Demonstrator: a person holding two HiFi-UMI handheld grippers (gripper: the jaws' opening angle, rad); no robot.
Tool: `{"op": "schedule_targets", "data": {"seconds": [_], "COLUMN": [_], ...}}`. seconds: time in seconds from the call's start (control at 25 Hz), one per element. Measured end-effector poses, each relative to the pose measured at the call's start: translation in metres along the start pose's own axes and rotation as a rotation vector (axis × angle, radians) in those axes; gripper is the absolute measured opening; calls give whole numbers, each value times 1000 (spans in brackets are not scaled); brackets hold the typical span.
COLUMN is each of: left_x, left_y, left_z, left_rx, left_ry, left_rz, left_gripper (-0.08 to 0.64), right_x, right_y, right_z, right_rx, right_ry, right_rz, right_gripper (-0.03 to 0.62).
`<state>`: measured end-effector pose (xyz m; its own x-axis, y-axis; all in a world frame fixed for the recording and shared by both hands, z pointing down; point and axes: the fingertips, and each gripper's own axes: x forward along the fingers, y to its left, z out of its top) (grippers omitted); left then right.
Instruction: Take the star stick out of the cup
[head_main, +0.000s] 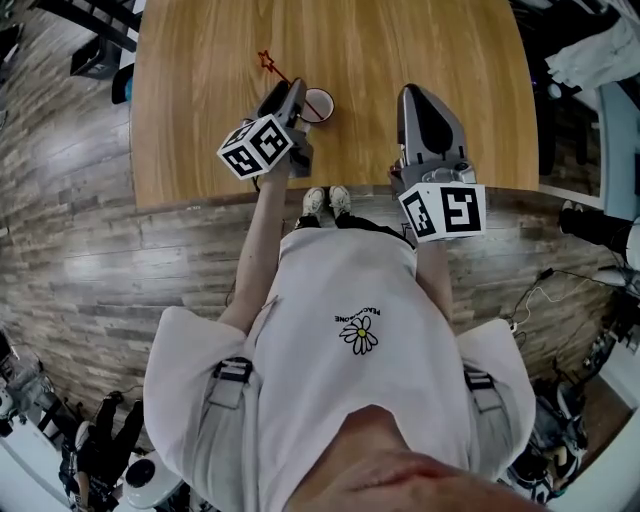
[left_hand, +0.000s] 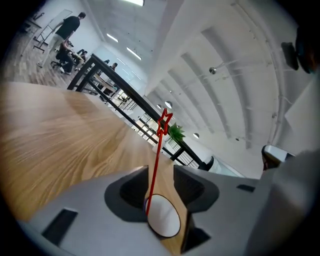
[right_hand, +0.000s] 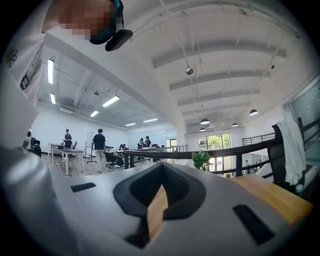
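Over on the light wooden table: thin red stick with an outlined star on top, foot down in the small white round cup, leaning away from the person. Left gripper right at it, jaws apart, shaft rising through the gap, close by one pad, not pinched. Cup just beside the jaw tips. Right gripper well aside, closed on nothing.

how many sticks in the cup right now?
1. A red star stick leans out of the white cup on the wooden table, rising between the open jaws of the left gripper. No second stick shows inside the cup.
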<state>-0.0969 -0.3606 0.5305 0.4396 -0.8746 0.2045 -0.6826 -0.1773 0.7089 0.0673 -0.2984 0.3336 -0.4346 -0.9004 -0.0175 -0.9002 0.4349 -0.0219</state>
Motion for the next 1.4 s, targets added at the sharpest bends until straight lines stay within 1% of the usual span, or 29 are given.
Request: {"op": "schedule_targets", "data": {"seconds": [0.12, 0.24, 0.4, 0.72, 0.96, 1.08, 1.16, 1.24, 1.32, 1.4], "left_x": [1, 1, 2, 4, 4, 5, 5, 5, 5, 4], "left_y": [3, 7, 8, 7, 11, 5, -3, -14, -30, -51], "left_z": [-7, -11, -12, -10, -5, 3, 12, 23, 38, 59], "left_rx": [-34, -27, -22, -17, 19, 30, 55, 104, 169, 252], "left_ry": [0, 9, 8, 0, -9, -28, -45, -60, -85, -123], "left_rz": [-1, 20, 34, 32, 54, 41, 27, 15, -3, -24], "left_gripper": [121, 81, 46, 38, 29, 28, 28, 28, 28, 28], "right_x": [-4, -8, -10, -9, -8, -8, -6, -5, -4, -3], "right_y": [-3, -4, -5, -2, -4, -5, -5, -5, -6, -6], "right_z": [-3, -4, -4, -5, -6, -7, -5, -3, 0, 3], "right_rx": [-5, -10, -21, -30, -30, -26, -23, -21, -19, -17], "right_ry": [8, 13, 18, 25, 26, 23, 17, 10, 2, -12], "right_rz": [-16, -27, -33, -25, -21, -20, -15, -11, -7, -2], "right_gripper": [8, 8, 8, 8, 8, 8, 8, 8, 8, 8]}}
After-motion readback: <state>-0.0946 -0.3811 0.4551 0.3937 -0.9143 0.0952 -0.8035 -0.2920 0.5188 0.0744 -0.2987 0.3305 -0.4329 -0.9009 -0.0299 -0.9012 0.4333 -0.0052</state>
